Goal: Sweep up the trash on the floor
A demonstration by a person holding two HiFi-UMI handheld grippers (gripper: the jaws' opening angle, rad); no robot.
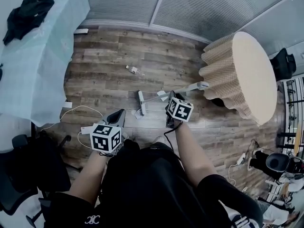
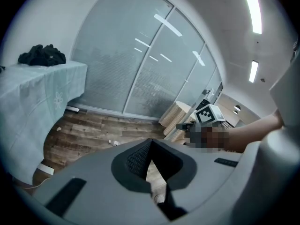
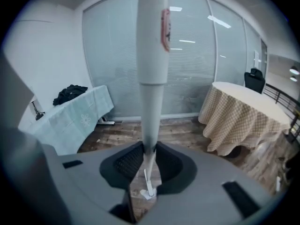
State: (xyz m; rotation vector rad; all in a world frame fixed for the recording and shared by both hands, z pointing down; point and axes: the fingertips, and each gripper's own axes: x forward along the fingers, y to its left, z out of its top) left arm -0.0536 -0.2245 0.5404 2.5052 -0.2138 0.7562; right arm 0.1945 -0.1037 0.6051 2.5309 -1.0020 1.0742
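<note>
Both jaws of our right gripper squeeze the broom handle; trash lies ahead, past the broom head; our left gripper is closed, empty

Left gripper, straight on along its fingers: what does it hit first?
Probably bare wood floor; nothing stands in that line. The left gripper points just right of a trash scrap; depth is unclear.
</note>
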